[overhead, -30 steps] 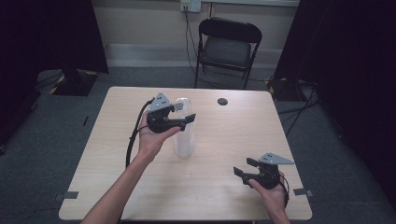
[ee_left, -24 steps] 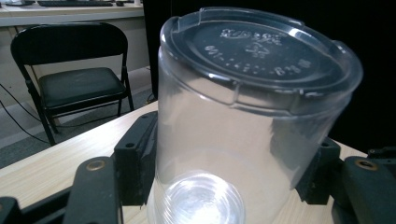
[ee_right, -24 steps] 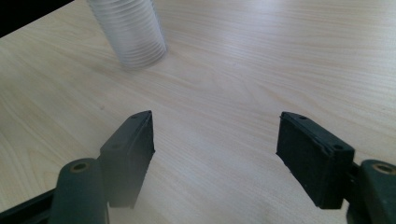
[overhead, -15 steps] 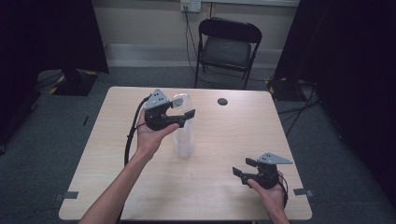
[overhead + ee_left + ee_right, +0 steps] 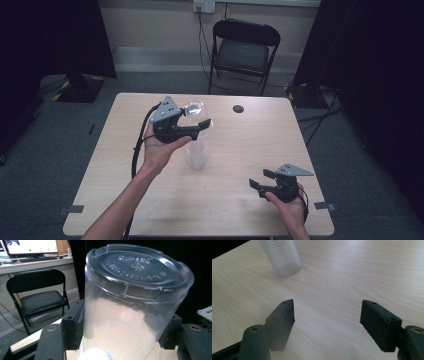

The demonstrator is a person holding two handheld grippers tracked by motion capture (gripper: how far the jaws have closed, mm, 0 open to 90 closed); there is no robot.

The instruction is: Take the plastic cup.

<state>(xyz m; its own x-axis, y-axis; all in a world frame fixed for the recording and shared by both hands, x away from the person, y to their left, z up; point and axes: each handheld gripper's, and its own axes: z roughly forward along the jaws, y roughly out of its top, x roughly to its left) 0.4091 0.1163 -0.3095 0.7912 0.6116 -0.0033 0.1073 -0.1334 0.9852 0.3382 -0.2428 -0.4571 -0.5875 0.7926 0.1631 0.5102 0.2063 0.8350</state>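
A stack of clear plastic cups (image 5: 197,152) stands upside down mid-table; its ribbed rims (image 5: 282,257) appear in the right gripper view. My left gripper (image 5: 202,125) is shut on the topmost cup (image 5: 194,107), held a little above the rest and tilted. In the left gripper view, that cup (image 5: 135,290) has its embossed base upward and both pads (image 5: 72,327) press its sides. My right gripper (image 5: 261,179) rests low near the table's front right, open, with bare wood between its fingertips (image 5: 327,325).
A small dark round object (image 5: 238,108) lies at the far side of the light wooden table (image 5: 100,190). A black folding chair (image 5: 242,50) stands beyond the far edge. The left gripper's cable (image 5: 136,150) hangs beside the forearm.
My left gripper has risen slightly with the top cup in its grip, drawing it up from the stack. The right gripper has stayed where it was.
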